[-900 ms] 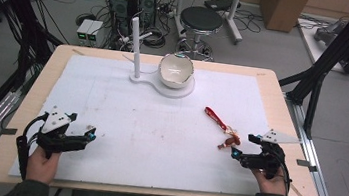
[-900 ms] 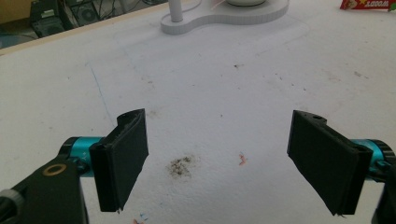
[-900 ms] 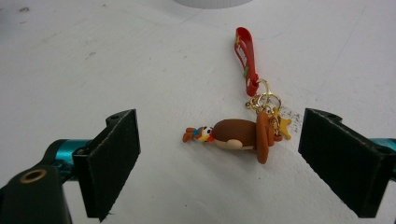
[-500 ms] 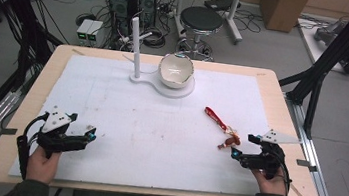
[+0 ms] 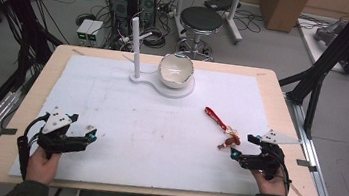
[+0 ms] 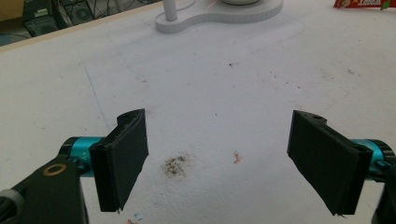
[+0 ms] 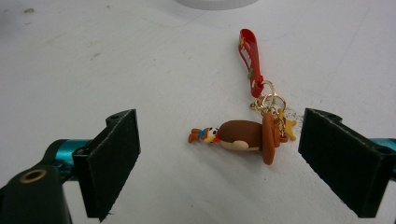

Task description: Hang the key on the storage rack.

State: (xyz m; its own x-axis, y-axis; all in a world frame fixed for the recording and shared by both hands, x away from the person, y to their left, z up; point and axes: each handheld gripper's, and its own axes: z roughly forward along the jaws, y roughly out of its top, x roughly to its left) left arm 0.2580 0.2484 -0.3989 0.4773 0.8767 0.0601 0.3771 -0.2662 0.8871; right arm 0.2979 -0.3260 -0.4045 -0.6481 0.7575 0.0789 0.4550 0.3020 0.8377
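Worktop (image 5: 18, 124): light wood, covered almost to its edges by a white sheet (image 5: 124, 122), scuffed and speckled with small dark and reddish marks. Toward the far edge a white stand (image 5: 164, 84) with an upright post (image 5: 135, 48) rested on the sheet, carrying a white bowl (image 5: 176, 70). A keychain (image 5: 223, 130), red strap and brown figure, lay flat at the sheet's right side.

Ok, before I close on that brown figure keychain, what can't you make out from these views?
- Brown figure keychain with red strap: the strap's print is too small, right gripper view.
- White bowl: its inside is blurred, high view.
- White stand: cut off by the top edge, left gripper view.
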